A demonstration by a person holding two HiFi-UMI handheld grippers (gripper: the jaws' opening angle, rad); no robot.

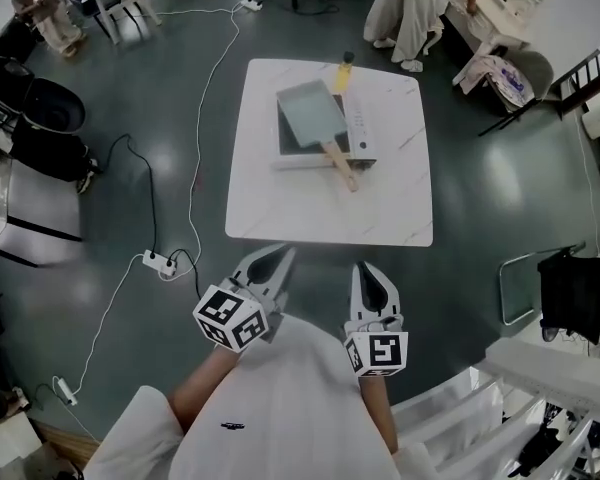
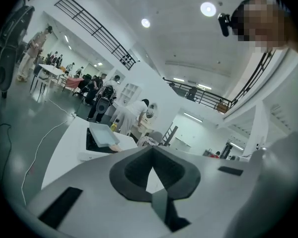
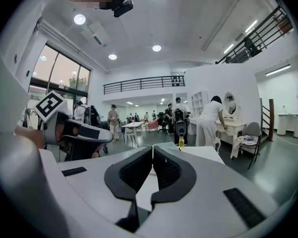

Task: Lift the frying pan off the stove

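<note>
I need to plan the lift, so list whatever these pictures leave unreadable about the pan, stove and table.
- Head view: stove control markings, too small.
- Head view: whether the frying pan holds anything, too small.
- Left gripper view: most of the pan handle, behind the left gripper.
- Right gripper view: pan and stove, behind the right gripper.

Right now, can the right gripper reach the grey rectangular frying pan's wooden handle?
Probably not yet: the right gripper, jaws together, sits short of the white square table's near edge; the wooden handle lies mid-table. Nothing stands between.

Bright ceiling spots — fisheye-warped edges
</note>
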